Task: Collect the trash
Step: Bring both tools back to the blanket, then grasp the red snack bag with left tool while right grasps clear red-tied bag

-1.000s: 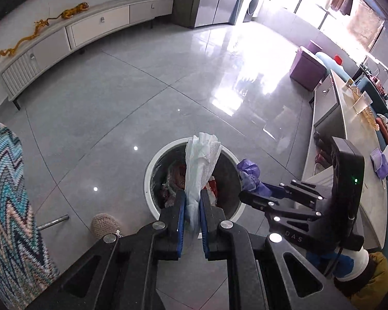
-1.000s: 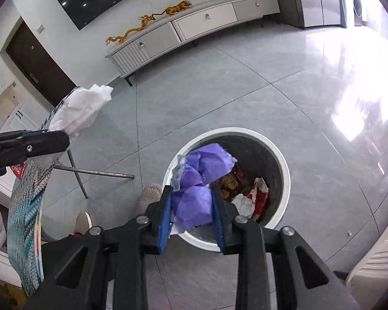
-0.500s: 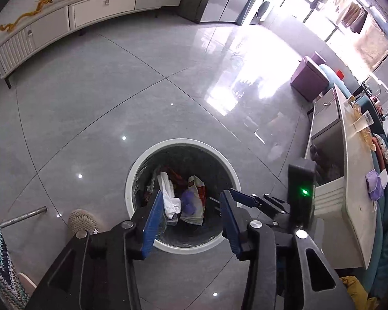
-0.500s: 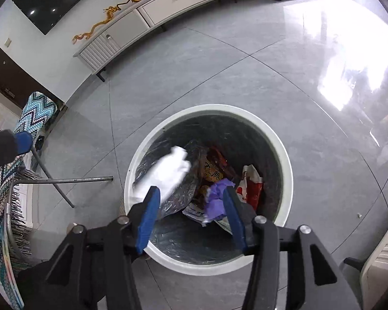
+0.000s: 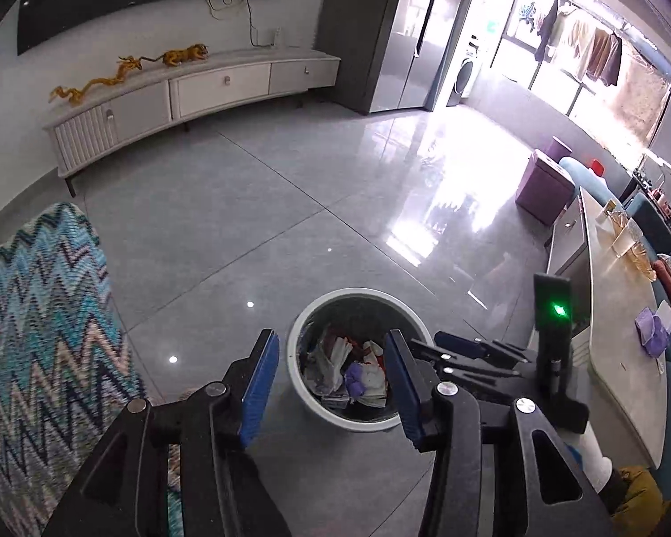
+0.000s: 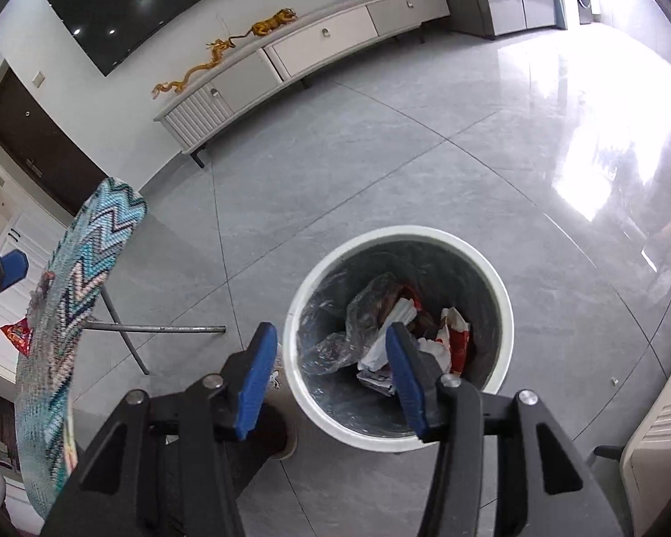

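A round white trash bin [image 5: 299, 335] stands on the grey tiled floor; it also shows in the right wrist view [image 6: 507, 313]. Inside lie a white tissue [image 6: 400, 313], a purple wad [image 5: 355, 373], clear plastic [image 6: 331, 344] and red wrappers [image 6: 458, 335]. My left gripper [image 5: 331, 358] is open and empty, held above the bin's near side. My right gripper [image 6: 331, 349] is open and empty above the bin's near rim; it also shows in the left wrist view [image 5: 465, 349], to the right of the bin.
A zigzag-patterned ironing board [image 5: 36, 326] stands at the left, its metal legs [image 6: 156, 329] near the bin. A long table [image 5: 622, 340] with a purple cloth [image 5: 651, 329] runs along the right. A TV cabinet [image 5: 192, 94] lines the far wall. A purple stool [image 5: 543, 185] stands far right.
A second ago the left gripper held the white tissue and the right the purple wad over the bin. Both opened, the trash fell in, and both grippers have risen and pulled back.
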A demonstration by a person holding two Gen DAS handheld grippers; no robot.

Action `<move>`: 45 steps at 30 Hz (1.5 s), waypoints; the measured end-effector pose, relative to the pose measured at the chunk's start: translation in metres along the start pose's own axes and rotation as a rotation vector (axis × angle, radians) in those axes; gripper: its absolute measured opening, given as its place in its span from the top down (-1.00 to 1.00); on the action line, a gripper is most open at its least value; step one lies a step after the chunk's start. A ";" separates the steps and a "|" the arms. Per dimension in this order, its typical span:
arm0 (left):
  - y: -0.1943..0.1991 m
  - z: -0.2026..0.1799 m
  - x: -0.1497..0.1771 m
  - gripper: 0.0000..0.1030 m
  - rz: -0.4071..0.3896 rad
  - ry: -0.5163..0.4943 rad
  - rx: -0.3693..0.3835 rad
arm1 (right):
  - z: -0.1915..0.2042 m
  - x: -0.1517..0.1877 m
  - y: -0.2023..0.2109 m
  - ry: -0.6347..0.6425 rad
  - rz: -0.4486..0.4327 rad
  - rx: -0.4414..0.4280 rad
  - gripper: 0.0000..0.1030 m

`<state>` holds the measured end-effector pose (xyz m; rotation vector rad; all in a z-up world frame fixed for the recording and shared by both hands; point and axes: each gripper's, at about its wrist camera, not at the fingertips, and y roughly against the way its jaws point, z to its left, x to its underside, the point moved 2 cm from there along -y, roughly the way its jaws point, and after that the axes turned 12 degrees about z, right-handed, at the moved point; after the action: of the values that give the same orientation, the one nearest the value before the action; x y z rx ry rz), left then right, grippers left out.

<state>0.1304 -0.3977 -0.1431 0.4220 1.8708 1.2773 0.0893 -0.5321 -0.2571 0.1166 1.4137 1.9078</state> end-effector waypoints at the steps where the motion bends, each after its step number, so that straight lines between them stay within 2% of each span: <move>1: 0.013 0.006 0.007 0.11 -0.016 0.008 -0.018 | 0.013 -0.002 0.011 0.022 -0.019 -0.008 0.05; 7: 0.089 0.056 0.051 0.10 -0.114 0.079 -0.131 | 0.101 -0.004 0.062 0.164 -0.105 -0.055 0.05; 12: 0.144 0.111 0.100 0.07 -0.177 0.174 -0.215 | 0.185 0.006 0.094 0.296 -0.139 -0.089 0.05; 15: 0.170 0.148 0.129 -0.06 -0.210 0.233 -0.254 | 0.233 0.014 0.111 0.372 -0.151 -0.117 0.05; 23: 0.219 0.240 0.192 -0.15 -0.272 0.379 -0.342 | 0.332 0.032 0.129 0.503 -0.153 -0.172 0.05; 28: 0.223 0.296 0.219 -0.25 -0.263 0.478 -0.363 | 0.379 0.035 0.110 0.574 -0.106 -0.168 0.05; 34: 0.196 0.343 0.228 -0.36 -0.224 0.541 -0.334 | 0.410 0.030 0.059 0.600 -0.013 -0.165 0.05; 39: 0.160 0.368 0.215 -0.39 -0.180 0.538 -0.286 | 0.429 0.015 -0.003 0.604 0.073 -0.137 0.05; 45: 0.124 0.389 0.187 -0.39 -0.149 0.489 -0.326 | 0.447 -0.009 -0.075 0.563 0.163 -0.160 0.05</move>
<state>0.2963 0.0186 -0.1746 -0.2207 1.9820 1.6483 0.3478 -0.1774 -0.1450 -0.4253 1.6338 2.2927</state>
